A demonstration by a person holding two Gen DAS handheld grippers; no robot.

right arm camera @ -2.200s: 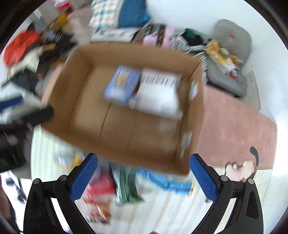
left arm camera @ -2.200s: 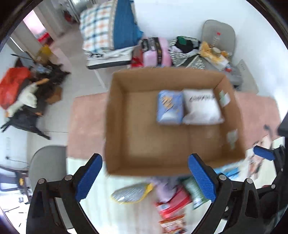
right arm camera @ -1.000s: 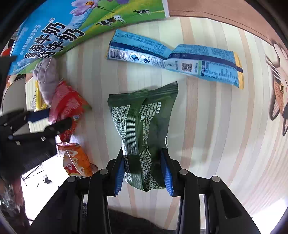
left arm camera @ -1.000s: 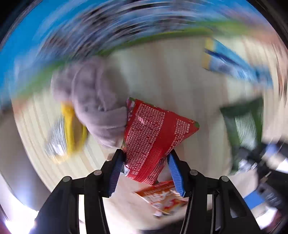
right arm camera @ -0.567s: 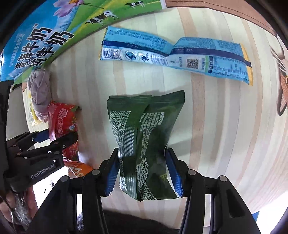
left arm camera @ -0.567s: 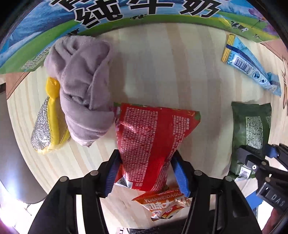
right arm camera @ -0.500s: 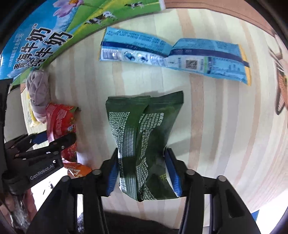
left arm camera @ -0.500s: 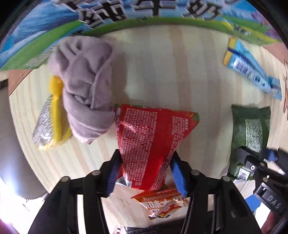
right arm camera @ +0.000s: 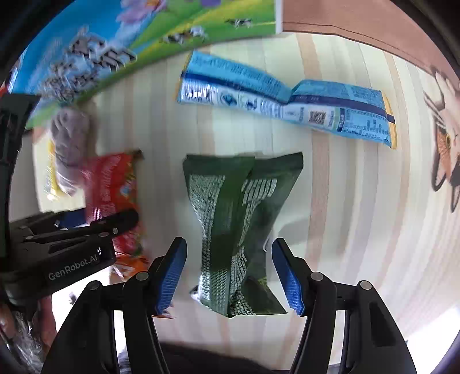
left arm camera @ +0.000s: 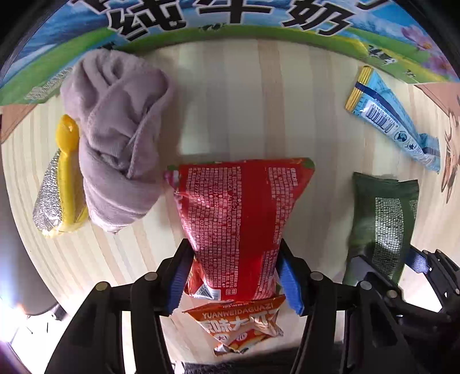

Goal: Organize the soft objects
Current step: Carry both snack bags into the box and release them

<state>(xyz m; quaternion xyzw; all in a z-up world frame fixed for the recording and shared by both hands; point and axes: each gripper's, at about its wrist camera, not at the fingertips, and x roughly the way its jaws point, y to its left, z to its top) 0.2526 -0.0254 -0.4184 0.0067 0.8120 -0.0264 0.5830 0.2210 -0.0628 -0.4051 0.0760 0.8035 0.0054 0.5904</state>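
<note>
While my left tongs (left arm camera: 234,276) pinch the lower part of the red snack bag (left arm camera: 238,221) between their blue pads, the bag stands up from the pale wood-striped surface (left arm camera: 230,100) with its printed back facing the camera. Just below it, partly under the tongs, lies an orange snack packet (left arm camera: 244,325). To the left of the red bag sits a bundled grey-lilac cloth (left arm camera: 115,143), touching the bag's upper left corner, and against the cloth's far side lies a yellow and silver scrubber (left arm camera: 57,187). A colourful printed carton side (left arm camera: 230,17) runs along the top edge of the surface.

My right tongs (right arm camera: 230,273) stand open wider than the dark green snack bag (right arm camera: 238,218), which lies between the pads with a gap on each side; nothing is gripped there. Beyond the green bag, well apart from it, a long light blue packet (right arm camera: 287,100) lies across the surface. In the right wrist view the left tongs show at the left edge, closed on the red bag, though that part of the picture is blurred.
</note>
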